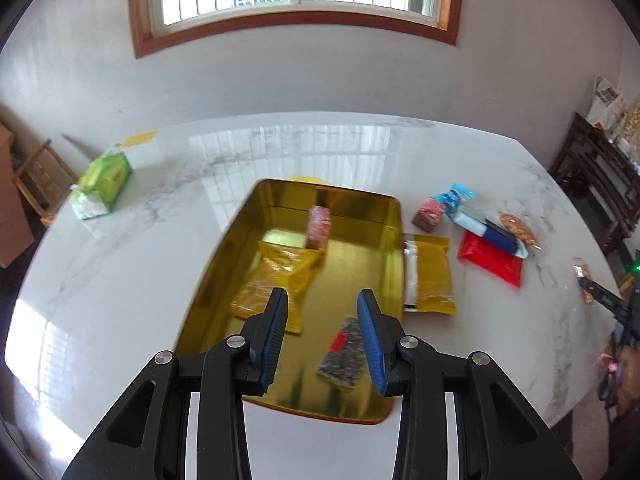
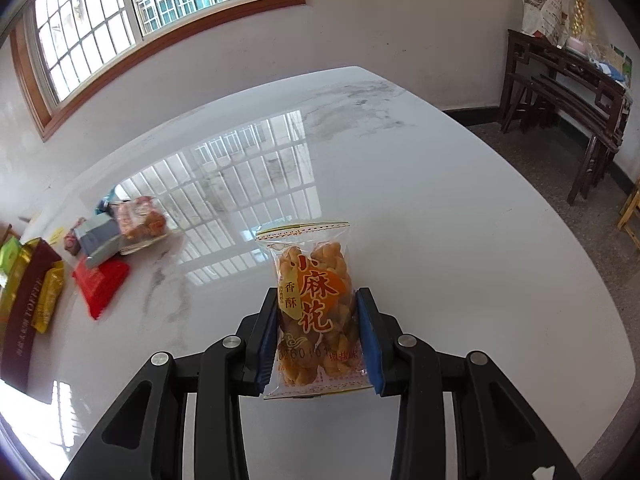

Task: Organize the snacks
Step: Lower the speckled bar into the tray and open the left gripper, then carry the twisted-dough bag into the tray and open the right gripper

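Snacks were partly sorted when I checked: on the marble table (image 1: 120, 300) the gold tin (image 1: 224, 264) already held a yellow pouch (image 1: 276, 280), a pink wrapped bar (image 1: 319, 226) and a grey speckled bar (image 1: 342, 356). Left outside, to the tin's right, were a gold packet (image 1: 434, 276) touching its wall, then a red packet (image 1: 492, 260), a blue-and-white pack (image 1: 492, 228) and a few small ones piled together. I'd judge roughly a third done. My left gripper (image 1: 323, 300) hung over the tin, jaws apart, holding nothing. My right gripper (image 2: 318, 308) was clamped on the fried-twist packet (image 2: 312, 300), above bare table, well apart from the tin. A green tissue pack (image 1: 102, 188) sat far left, not in the way. Tin rim was the only obstacle I saw.
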